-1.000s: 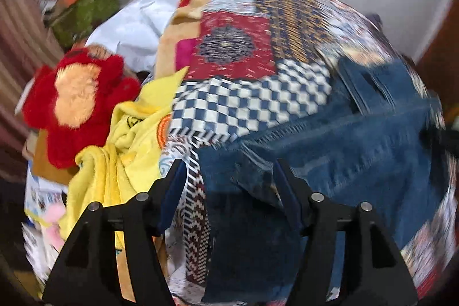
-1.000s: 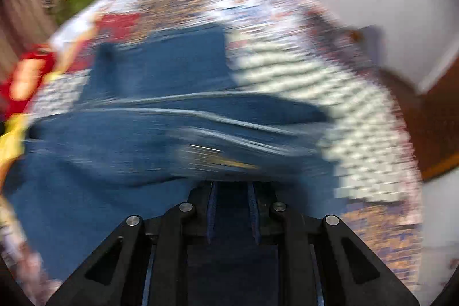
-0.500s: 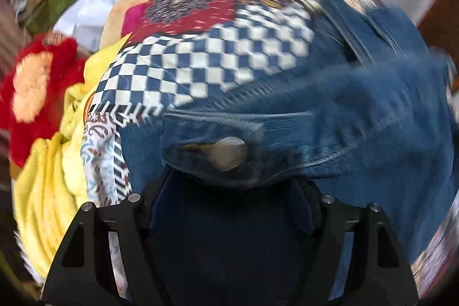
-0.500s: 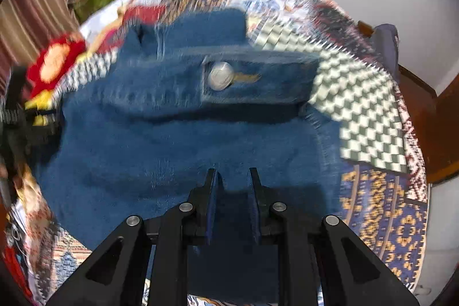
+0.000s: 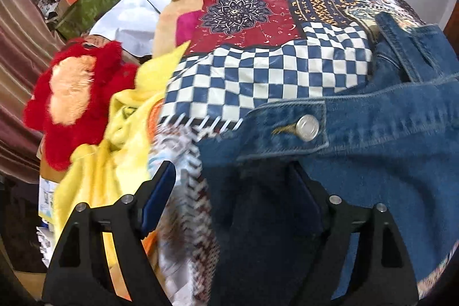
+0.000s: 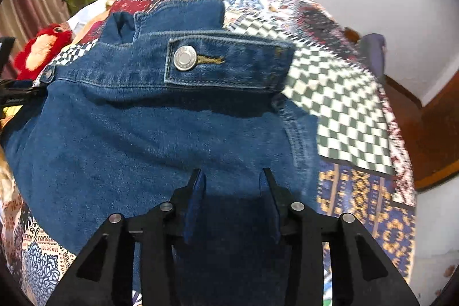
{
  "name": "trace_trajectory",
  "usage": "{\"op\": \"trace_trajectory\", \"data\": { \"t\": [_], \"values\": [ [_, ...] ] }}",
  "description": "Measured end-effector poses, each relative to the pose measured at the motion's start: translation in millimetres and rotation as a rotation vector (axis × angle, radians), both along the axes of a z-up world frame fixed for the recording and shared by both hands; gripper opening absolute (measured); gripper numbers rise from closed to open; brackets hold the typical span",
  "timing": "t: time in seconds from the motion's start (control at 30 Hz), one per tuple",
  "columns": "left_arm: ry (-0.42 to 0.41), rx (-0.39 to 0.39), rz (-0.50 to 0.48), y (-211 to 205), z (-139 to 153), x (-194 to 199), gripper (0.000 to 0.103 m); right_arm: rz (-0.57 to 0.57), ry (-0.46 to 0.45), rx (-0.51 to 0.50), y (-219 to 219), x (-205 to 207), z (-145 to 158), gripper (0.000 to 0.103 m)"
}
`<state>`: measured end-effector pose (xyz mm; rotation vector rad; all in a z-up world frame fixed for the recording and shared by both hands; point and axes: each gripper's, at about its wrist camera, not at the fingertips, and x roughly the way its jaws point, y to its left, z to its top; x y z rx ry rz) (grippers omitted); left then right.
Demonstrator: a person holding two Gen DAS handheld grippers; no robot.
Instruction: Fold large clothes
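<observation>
A blue denim garment (image 6: 149, 134) with a waistband and metal button (image 6: 185, 58) lies folded on a patchwork bedspread (image 6: 338, 105). In the left wrist view the denim (image 5: 387, 157) fills the lower right, its button (image 5: 307, 127) near the middle. My left gripper (image 5: 232, 179) is open, its jaws wide apart over the denim's left edge. My right gripper (image 6: 231, 177) is open just above the denim's near part, with nothing between the jaws.
A red and peach plush toy (image 5: 71, 102) and yellow cloth (image 5: 120, 139) lie left of the bedspread (image 5: 258, 19). White fabric (image 5: 134, 16) and a cluttered green box (image 5: 89, 5) sit behind. A wooden bed frame (image 6: 424, 116) runs along the right, by a white wall.
My right gripper has opened and let go of the denim. My left gripper has pulled back to the left, so the waistband button sits farther off. The denim now lies flatter.
</observation>
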<state>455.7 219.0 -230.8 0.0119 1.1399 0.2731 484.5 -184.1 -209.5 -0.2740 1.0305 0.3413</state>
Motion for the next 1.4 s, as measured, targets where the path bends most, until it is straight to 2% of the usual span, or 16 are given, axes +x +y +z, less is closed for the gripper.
{"op": "trace_trajectory", "data": {
  "t": [0.2,0.33,0.43,0.5,0.57,0.63,0.73,0.8,0.9,0.97,1.1,1.13,1.2,1.27,1.33,1.4],
  "values": [
    [-0.074,-0.103,-0.108,-22,29,-39,0.081,0.103,-0.052,0.098,28,-16,40,0.036],
    [-0.062,-0.164,-0.139,-46,13,-44,0.083,0.126,0.009,0.116,65,8,34,0.038],
    [-0.010,-0.099,-0.145,-57,-10,-40,0.083,0.073,0.104,0.064,80,43,6,0.038],
    [-0.008,-0.091,-0.143,-56,-18,-41,0.088,0.054,0.130,0.123,75,60,2,0.038],
    [-0.027,-0.118,-0.131,-50,-19,-46,0.090,-0.017,0.067,0.171,62,72,16,0.038],
    [-0.030,-0.104,-0.121,-45,-21,-49,0.091,-0.141,-0.038,0.142,46,82,30,0.038],
    [-0.014,-0.066,-0.094,-30,-24,-55,0.091,-0.159,0.033,0.256,26,91,40,0.038],
    [-0.017,-0.100,-0.069,-17,-20,-64,0.091,-0.096,0.023,0.245,30,75,47,0.038],
    [-0.030,-0.156,-0.044,-3,-8,-74,0.091,0.031,-0.049,0.197,54,29,58,0.038],
    [-0.051,-0.154,-0.036,-4,4,-82,0.091,0.111,-0.011,0.217,71,7,58,0.039],
    [-0.085,-0.228,-0.073,-20,16,-92,0.091,0.237,0.084,0.200,118,-28,35,0.040],
    [-0.081,-0.220,-0.084,-25,15,-93,0.091,0.252,0.100,0.173,127,-34,24,0.040],
    [-0.052,-0.141,-0.111,-39,5,-94,0.091,0.250,0.097,0.087,137,-43,4,0.040],
    [-0.020,-0.066,-0.134,-43,-9,-93,0.092,0.259,0.065,0.084,132,-48,-2,0.040],
    [-0.018,-0.112,-0.131,-34,-15,-93,0.092,0.244,0.046,0.051,120,-50,2,0.048],
    [-0.019,-0.179,-0.093,-23,-15,-94,0.092,0.209,0.018,0.008,101,-47,1,0.078]
  ]
}}
